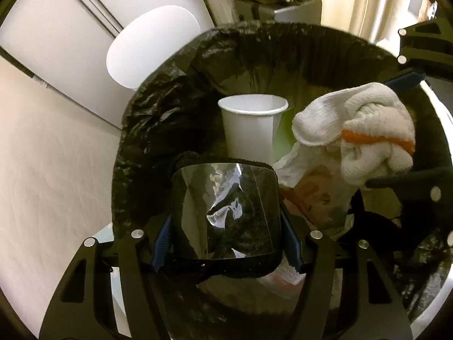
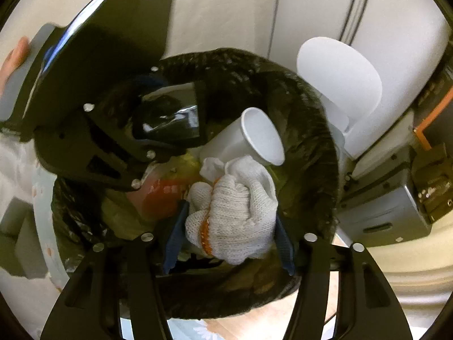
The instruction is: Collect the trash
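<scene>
A bin lined with a black bag (image 1: 158, 119) (image 2: 311, 113) lies open below both grippers. Inside it rest a white paper cup (image 1: 249, 130) (image 2: 243, 138), crumpled white paper and an orange-printed wrapper (image 1: 317, 198) (image 2: 164, 198). My left gripper (image 1: 226, 226) (image 2: 170, 113) is shut on a black fuzzy cloth in clear plastic wrap (image 1: 226, 192) (image 2: 170, 119), held over the bin's mouth. My right gripper (image 2: 229, 226) (image 1: 396, 130) holds a balled white knit glove with an orange band (image 2: 235, 212) (image 1: 368, 130) between its blue pads, just above the trash.
The bin's white lid (image 1: 150, 48) (image 2: 339, 73) stands tipped open at the far rim. White panels sit behind it. A grey metal box (image 2: 390, 212) stands to the right of the bin. A person's hand (image 2: 14, 56) shows at the upper left.
</scene>
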{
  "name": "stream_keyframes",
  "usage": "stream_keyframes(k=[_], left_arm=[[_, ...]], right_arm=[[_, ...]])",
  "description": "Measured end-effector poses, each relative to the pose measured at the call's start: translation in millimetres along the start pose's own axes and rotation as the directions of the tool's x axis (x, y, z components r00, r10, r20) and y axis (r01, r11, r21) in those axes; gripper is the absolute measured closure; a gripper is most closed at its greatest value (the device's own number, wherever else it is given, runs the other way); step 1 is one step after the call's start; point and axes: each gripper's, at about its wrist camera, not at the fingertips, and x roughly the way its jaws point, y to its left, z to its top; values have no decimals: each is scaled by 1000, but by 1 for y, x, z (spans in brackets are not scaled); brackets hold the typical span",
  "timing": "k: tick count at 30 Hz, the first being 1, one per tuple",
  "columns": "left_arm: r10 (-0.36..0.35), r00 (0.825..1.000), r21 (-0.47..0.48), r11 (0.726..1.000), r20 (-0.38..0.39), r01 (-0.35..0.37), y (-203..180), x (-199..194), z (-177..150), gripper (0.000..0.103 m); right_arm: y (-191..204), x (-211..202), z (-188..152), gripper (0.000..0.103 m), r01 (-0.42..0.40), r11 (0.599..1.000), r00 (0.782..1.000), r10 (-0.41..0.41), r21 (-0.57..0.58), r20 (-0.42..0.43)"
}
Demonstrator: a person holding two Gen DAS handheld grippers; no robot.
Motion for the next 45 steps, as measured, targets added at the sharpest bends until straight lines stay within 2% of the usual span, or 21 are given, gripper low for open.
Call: stream_keyframes(k=[3, 5, 11, 15, 18, 21, 24, 28, 30, 32, 35, 40, 45], left_arm=[[5, 1000, -14, 1000, 9, -5, 1, 3, 6, 35], [21, 999, -34, 999, 28, -20, 3, -3, 5, 21], [54, 995, -97, 994, 88, -46, 8, -31, -4, 11], [86, 988, -154, 986, 126, -66, 2, -54, -19, 8], [89, 982, -203, 978, 169, -53, -7, -74, -35, 6], [125, 970, -248, 966, 208, -72, -14, -95, -53, 6], [171, 955, -317, 944, 243, -89, -19, -117, -76, 6], [210, 935, -428, 901, 284, -72, -20, -145, -113, 6], [250, 917, -465, 881, 311, -83, -28, -158, -130, 6], [253, 914, -484, 872, 318, -73, -34, -163, -143, 6], [242, 912, -488, 871, 332, -53, -49, -171, -165, 6], [293, 904, -466, 876, 311, -124, -81, -172, -191, 6], [254, 904, -470, 880, 346, -67, -102, -175, -211, 6]], right_arm=[[0, 1, 0, 41, -19, 1000, 1000, 19, 9, 15], [0, -4, -2, 25, -24, 1000, 999, 23, 15, 37], [-1, -39, -15, 16, -13, 998, 991, 4, 66, 133], [-2, -64, -31, 14, -3, 992, 983, -20, 124, 184], [-1, -82, -44, 13, 1, 985, 976, -38, 171, 215], [4, -100, -61, 11, 19, 978, 966, -72, 210, 249], [14, -116, -75, 10, 24, 972, 955, -91, 233, 282], [36, -129, -92, 8, 50, 970, 947, -121, 237, 299], [45, -135, -101, 8, 55, 970, 943, -128, 236, 307], [54, -139, -110, 8, 58, 969, 940, -134, 241, 312], [72, -144, -124, 8, 64, 968, 933, -145, 243, 330], [97, -149, -148, 8, 84, 964, 919, -173, 252, 353], [115, -154, -172, 8, 74, 956, 891, -192, 285, 412]])
